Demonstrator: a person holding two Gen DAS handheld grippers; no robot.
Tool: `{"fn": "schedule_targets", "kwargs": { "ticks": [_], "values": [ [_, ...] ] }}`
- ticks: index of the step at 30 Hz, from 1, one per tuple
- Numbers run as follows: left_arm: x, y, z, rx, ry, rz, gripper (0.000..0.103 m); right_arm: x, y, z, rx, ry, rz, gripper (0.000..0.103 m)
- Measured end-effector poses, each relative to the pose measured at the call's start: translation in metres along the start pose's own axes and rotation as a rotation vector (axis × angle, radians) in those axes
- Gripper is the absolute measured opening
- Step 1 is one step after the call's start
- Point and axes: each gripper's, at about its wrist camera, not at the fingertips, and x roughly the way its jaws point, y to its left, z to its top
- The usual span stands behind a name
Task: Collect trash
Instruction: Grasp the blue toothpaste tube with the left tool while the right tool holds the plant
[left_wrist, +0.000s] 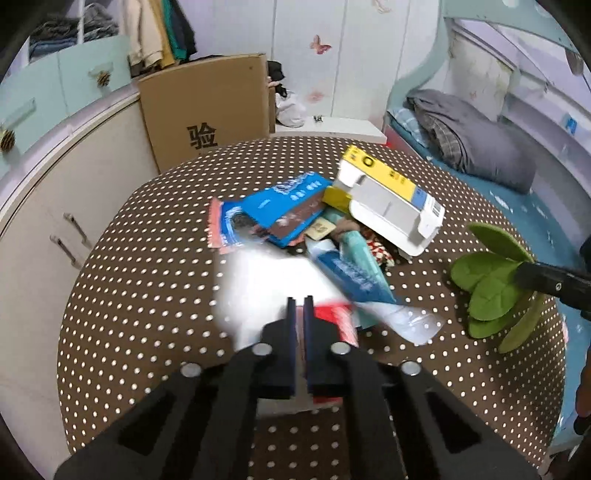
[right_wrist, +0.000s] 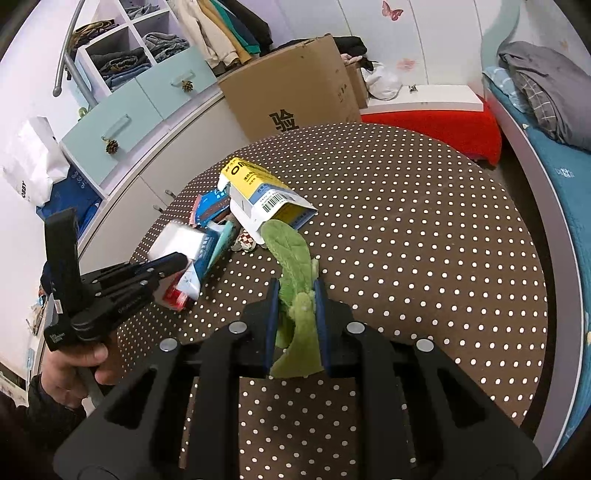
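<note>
A pile of trash lies on the brown dotted tablecloth (left_wrist: 147, 295): a yellow and white carton (left_wrist: 391, 199) (right_wrist: 258, 192), blue packets (left_wrist: 291, 206) and a blue and clear wrapper (left_wrist: 362, 280). My left gripper (left_wrist: 299, 301) (right_wrist: 179, 262) is shut on a blurred white and red packet (left_wrist: 266, 280) (right_wrist: 177, 240) at the near edge of the pile. To the right of the pile, my right gripper (right_wrist: 295, 286) (left_wrist: 532, 277) is shut on a green plush leaf toy (right_wrist: 291, 254) (left_wrist: 487, 280), whose leaves stick out past the fingertips.
A tall cardboard box (left_wrist: 207, 110) stands behind the table. Pale cabinets with drawers (left_wrist: 55, 221) run along the left. A bed with a grey blanket (left_wrist: 472, 140) is on the right, and a red cushion (right_wrist: 436, 133) lies behind the table. A hand (right_wrist: 74, 369) holds the left gripper.
</note>
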Motion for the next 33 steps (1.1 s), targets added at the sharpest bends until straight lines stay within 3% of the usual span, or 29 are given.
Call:
{"fn": "schedule_targets", "kwargs": {
  "ticks": [3, 5, 7, 9, 14, 17, 20, 22, 23, 25, 33],
  "values": [
    [-0.009, 0.004, -0.004, -0.007, -0.019, 0.004, 0.003, 0.000, 0.001, 0.000, -0.001, -0.001, 0.000, 0.019],
    [-0.015, 0.005, -0.006, -0.011, -0.028, 0.003, 0.011, 0.000, 0.001, -0.001, -0.001, 0.000, 0.000, 0.019],
    [-0.024, 0.004, -0.006, -0.015, -0.055, 0.011, 0.046, -0.001, 0.001, -0.001, -0.001, 0.001, -0.001, 0.019],
    [-0.032, 0.000, -0.006, -0.010, -0.083, 0.011, 0.053, -0.001, 0.001, -0.002, 0.002, 0.000, 0.000, 0.019],
    [-0.031, -0.017, -0.001, 0.050, -0.098, -0.015, 0.053, -0.003, -0.001, -0.002, 0.003, -0.003, 0.000, 0.019],
    [-0.026, -0.024, 0.004, 0.062, -0.103, -0.037, 0.047, -0.006, 0.000, -0.002, 0.004, -0.009, -0.002, 0.019],
    [-0.009, -0.027, 0.006, 0.067, -0.075, -0.027, 0.045, -0.009, -0.003, -0.002, 0.012, -0.013, -0.005, 0.019],
    [0.013, -0.024, 0.005, 0.051, -0.009, -0.011, 0.031, -0.009, -0.005, -0.002, 0.018, -0.013, -0.007, 0.019],
    [0.019, -0.022, 0.004, 0.050, 0.000, -0.002, 0.029, -0.009, -0.006, -0.003, 0.019, -0.013, -0.009, 0.019],
    [0.021, -0.021, 0.006, 0.065, 0.000, -0.006, 0.016, -0.009, -0.006, -0.003, 0.020, -0.012, -0.006, 0.019],
    [0.000, -0.011, 0.014, 0.061, -0.039, -0.067, 0.010, -0.018, -0.008, 0.001, 0.018, -0.037, -0.006, 0.019]
  ]
}}
